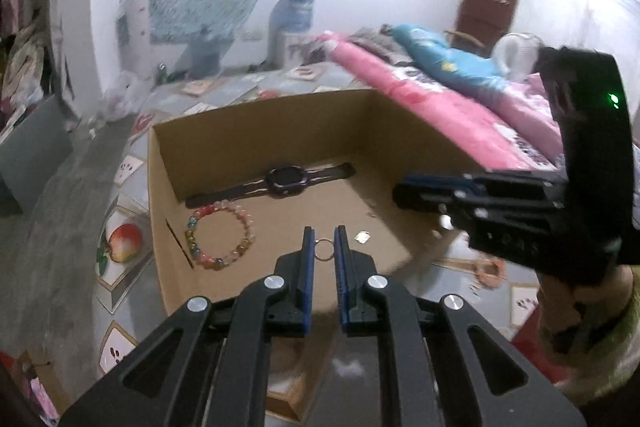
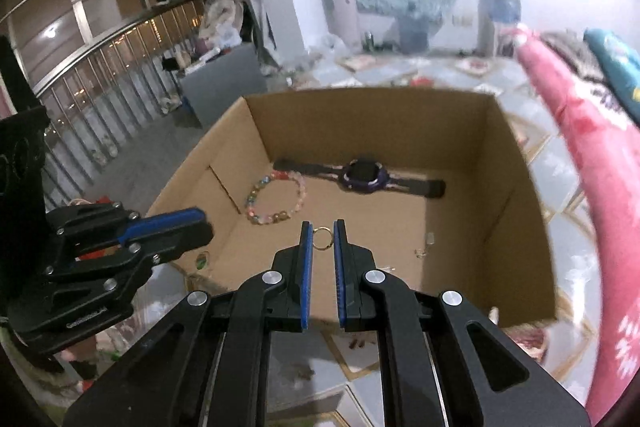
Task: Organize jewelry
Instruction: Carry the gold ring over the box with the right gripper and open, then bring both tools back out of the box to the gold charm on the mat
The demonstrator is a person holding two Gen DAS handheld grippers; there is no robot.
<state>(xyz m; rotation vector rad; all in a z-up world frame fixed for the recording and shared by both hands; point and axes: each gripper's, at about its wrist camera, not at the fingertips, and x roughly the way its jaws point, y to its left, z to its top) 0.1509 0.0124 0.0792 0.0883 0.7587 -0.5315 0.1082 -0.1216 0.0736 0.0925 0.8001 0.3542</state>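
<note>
Cardboard box [image 1: 256, 131] holds a watch [image 1: 286, 178] lying crosswise; left tongs [image 1: 325, 241] and right tongs [image 2: 323, 237] each pinch a small ring.

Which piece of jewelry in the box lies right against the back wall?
The dark wristwatch, stretched flat along the cardboard box's far wall. The pastel beaded bracelet lies nearer, toward the left.

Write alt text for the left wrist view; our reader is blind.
Left tongs pinch a small gold ring above a cardboard box holding a watch and beaded bracelet; the right tongs hover at right.
</note>
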